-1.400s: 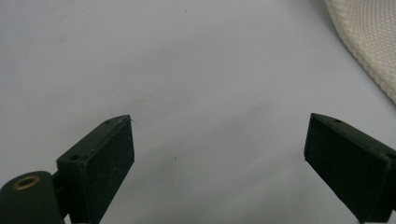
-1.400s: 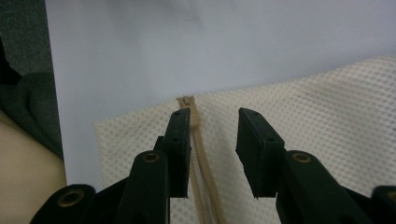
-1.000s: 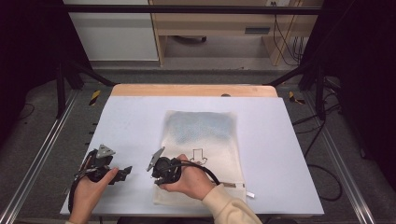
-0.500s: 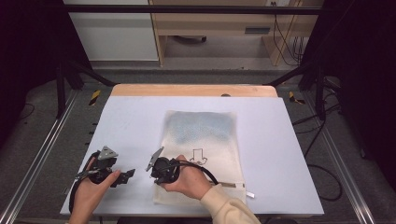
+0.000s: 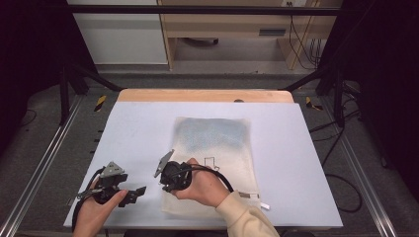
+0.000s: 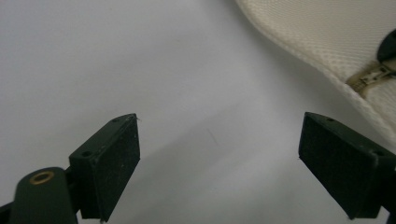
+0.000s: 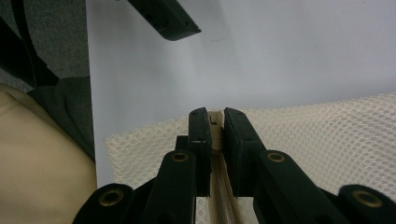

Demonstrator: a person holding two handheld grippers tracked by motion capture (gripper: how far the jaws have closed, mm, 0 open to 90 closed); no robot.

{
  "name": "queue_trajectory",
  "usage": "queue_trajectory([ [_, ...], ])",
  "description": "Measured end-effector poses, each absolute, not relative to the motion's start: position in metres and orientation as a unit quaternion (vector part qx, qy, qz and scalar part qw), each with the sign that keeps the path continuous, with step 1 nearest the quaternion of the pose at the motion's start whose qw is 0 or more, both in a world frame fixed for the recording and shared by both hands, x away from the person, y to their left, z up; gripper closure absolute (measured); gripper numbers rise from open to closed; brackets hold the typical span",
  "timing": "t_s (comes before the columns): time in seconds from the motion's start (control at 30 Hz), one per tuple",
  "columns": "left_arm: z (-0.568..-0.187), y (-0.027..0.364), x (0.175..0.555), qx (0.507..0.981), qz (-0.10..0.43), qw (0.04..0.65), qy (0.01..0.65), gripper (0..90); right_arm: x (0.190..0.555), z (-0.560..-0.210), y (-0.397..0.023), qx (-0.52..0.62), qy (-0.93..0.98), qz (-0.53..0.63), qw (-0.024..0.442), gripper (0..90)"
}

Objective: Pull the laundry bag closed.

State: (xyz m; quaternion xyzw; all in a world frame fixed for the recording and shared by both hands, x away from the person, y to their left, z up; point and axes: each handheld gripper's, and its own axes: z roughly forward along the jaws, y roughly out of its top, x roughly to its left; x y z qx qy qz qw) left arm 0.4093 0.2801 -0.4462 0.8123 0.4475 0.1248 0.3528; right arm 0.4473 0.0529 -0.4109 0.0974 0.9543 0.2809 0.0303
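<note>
From the high view, one cream mesh bag point(image 5: 215, 163) lies flat on the white table point(image 5: 296, 163), something bluish showing through its far half, and two grippers work at its near left corner: the right gripper point(image 5: 174, 177) sits on the bag's left edge while the left gripper point(image 5: 129, 193) rests on bare table just beside it. In the left gripper view, its two jaws stand wide apart with nothing between them, the bag's edge and one zipper point(image 6: 373, 74) ahead to the right. In the right gripper view, the two jaws have just been closing and now pinch the zipper pull point(image 7: 215, 133) at the bag's corner.
</note>
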Motion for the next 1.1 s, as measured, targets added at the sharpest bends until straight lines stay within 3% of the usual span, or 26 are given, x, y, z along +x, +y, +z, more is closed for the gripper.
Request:
queue_trajectory([
  [0.27, -0.441, 0.266, 0.404, 0.823, 0.076, 0.382, 0.414, 13.0, 0.449, -0.415, 0.052, 0.094, 0.954, 0.284, 0.028, 81.8],
  [0.77, -0.451, 0.229, 0.399, 0.838, 0.037, 0.394, 0.374, 9.6, 0.451, -0.421, 0.050, 0.100, 0.953, 0.286, 0.021, 81.8],
  [1.1, -0.457, 0.223, 0.403, 0.826, 0.017, 0.411, 0.385, 19.4, 0.451, -0.417, 0.047, 0.103, 0.949, 0.297, 0.016, 81.8],
])
